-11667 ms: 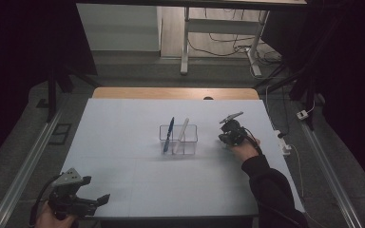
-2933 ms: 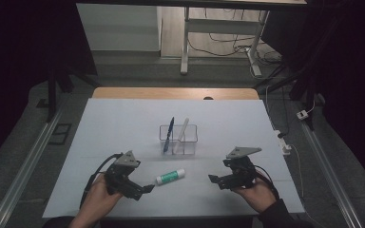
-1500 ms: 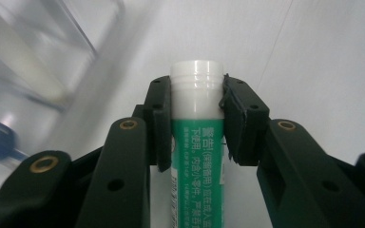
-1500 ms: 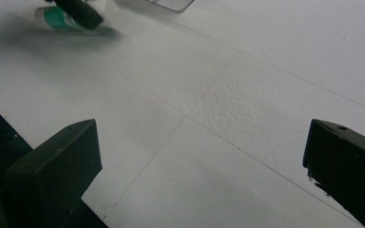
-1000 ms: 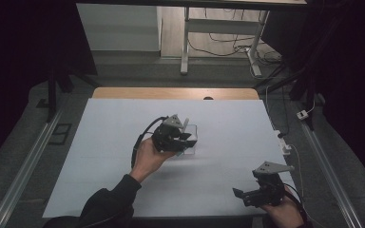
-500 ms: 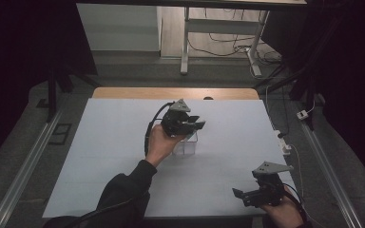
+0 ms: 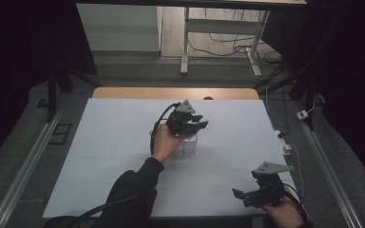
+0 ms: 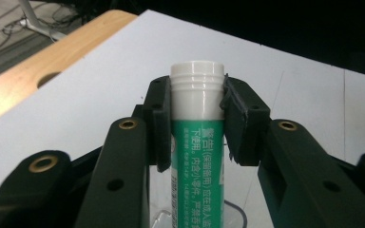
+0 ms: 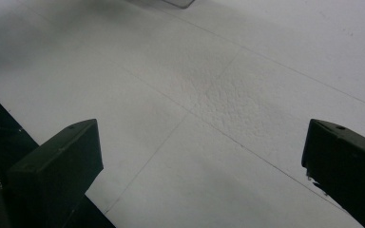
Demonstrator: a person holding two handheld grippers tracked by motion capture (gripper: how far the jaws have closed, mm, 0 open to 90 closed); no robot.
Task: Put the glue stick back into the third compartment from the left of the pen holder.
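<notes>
Toothpaste tube (image 8: 197,142), green with a white cap, stands clamped between the jaws of the left gripper (image 8: 197,107); the left gripper view shows the pads pressing on it just below the cap, cap end pointing away from the camera. Its lower end is cut off by the bottom of that view, where a curved piece of clear plastic (image 8: 233,216) shows beneath it, too little of it to name there. In the high view the left gripper (image 7: 197,125) hangs over the middle of the worktop (image 7: 100,152), somewhat toward the far edge, and the hand (image 7: 166,142) with its dark sleeve covers most of a clear container (image 7: 190,145) directly below; only one corner of the container shows. The tube itself cannot be made out in the high view, since the gripper body hides it. Whether the tube's lower end is inside the container or just above it cannot be told.

The right gripper (image 7: 240,197) sits near the worktop's near right corner in the high view, well apart from the left one, with the hand that holds it partly cut off at the bottom. The right gripper view shows what the high view leaves unclear: its jaws stand wide apart with nothing between them, over bare white worktop, and a clear edge (image 9: 178,3) is cut off at the top.
</notes>
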